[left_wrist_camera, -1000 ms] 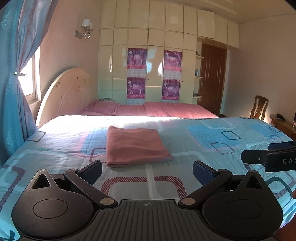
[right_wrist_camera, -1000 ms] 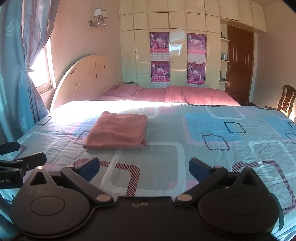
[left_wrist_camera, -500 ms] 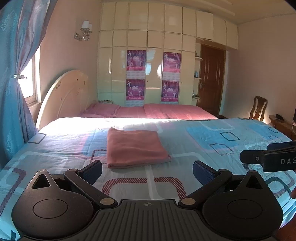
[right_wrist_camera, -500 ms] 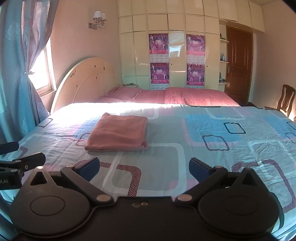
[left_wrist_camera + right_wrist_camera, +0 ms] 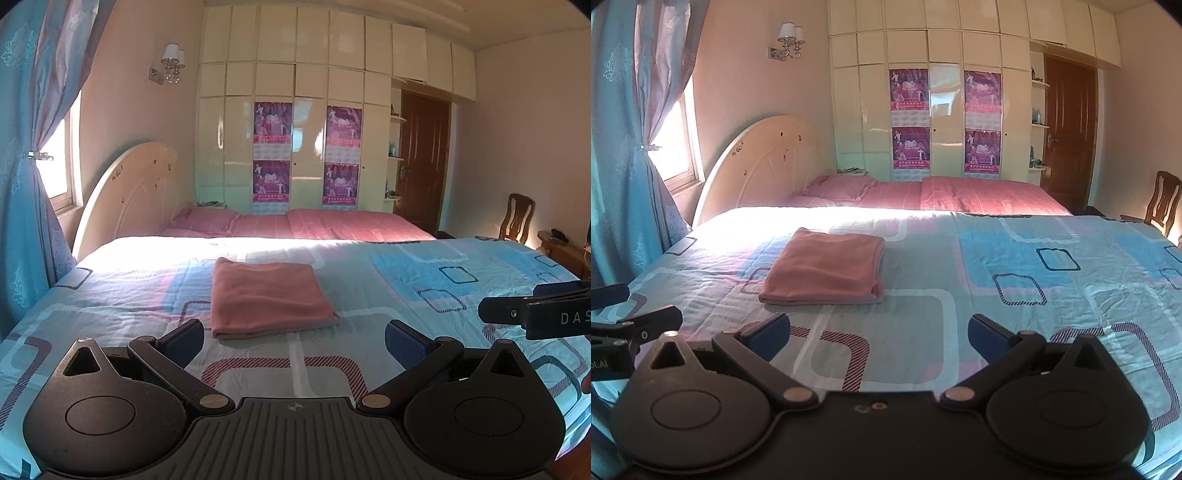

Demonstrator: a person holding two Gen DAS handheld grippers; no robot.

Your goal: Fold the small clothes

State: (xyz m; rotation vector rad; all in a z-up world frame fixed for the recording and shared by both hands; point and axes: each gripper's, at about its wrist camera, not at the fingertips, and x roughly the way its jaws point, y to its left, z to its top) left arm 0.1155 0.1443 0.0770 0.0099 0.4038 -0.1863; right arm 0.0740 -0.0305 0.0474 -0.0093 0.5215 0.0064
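Note:
A pink garment (image 5: 267, 297) lies folded into a neat rectangle on the blue patterned bedspread (image 5: 424, 280); in the right wrist view the same pink garment (image 5: 829, 271) lies ahead and to the left. My left gripper (image 5: 294, 339) is open, held above the bed just short of the garment, nothing between its blue pads. My right gripper (image 5: 879, 334) is open too and holds nothing, with the garment beyond its left finger. Each gripper shows at the edge of the other's view: the right gripper (image 5: 532, 314) and the left gripper (image 5: 624, 332).
A second bed with pink bedding (image 5: 325, 223) lies behind, against a cream wardrobe (image 5: 295, 147) with posters. A curved headboard (image 5: 129, 195) and blue curtain (image 5: 26, 184) stand left. A wooden chair (image 5: 517, 218), a dark door (image 5: 423, 162) and a low wooden stand (image 5: 565, 251) are at right.
Both cameras have tilted and lifted slightly, so the garment sits a little lower in each view. The garment itself has not moved and both grippers stay open.

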